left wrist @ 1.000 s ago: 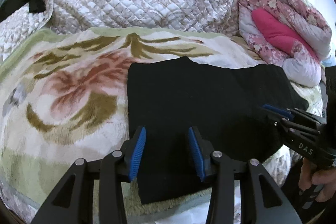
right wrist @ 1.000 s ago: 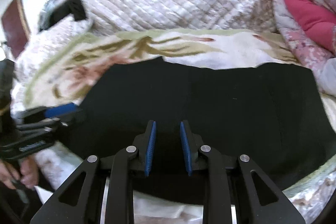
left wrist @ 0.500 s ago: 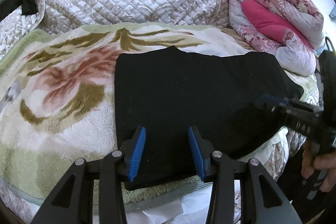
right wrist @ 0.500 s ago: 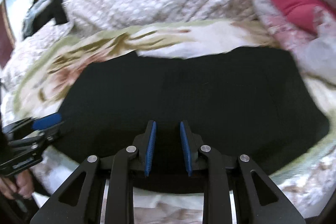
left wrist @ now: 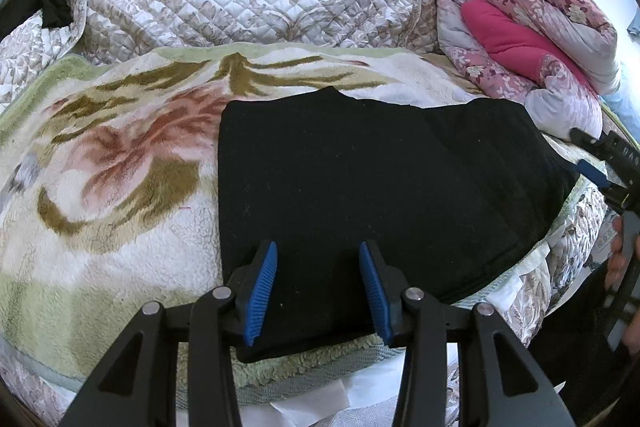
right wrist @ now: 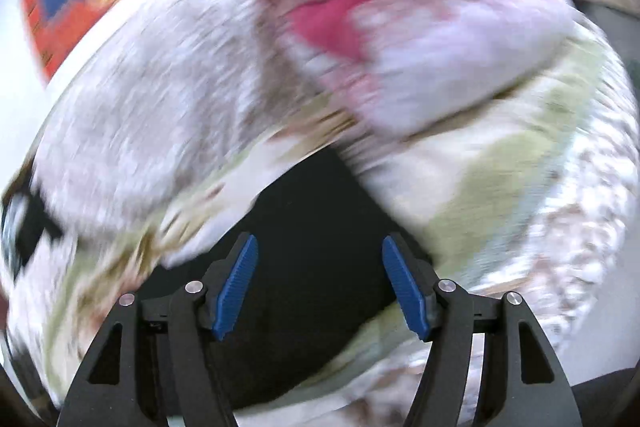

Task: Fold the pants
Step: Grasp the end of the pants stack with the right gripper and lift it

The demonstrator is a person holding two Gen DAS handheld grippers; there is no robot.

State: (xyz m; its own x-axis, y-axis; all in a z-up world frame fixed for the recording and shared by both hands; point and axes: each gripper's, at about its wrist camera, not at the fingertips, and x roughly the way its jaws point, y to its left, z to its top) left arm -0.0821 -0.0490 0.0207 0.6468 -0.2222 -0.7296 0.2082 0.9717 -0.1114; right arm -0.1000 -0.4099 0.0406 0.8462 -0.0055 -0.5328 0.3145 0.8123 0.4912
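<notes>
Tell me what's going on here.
A person with a handheld gripper in each hand is folding black pants, which lie as a flat rectangle on a floral fleece blanket. The left gripper hovers open over the near edge, gripping nothing. The right gripper, off at the right end, is opening, pinching nothing.

pants (left wrist: 380, 195): black | folded into flat rectangle | lying on floral fleece blanket, near its front edge
</notes>
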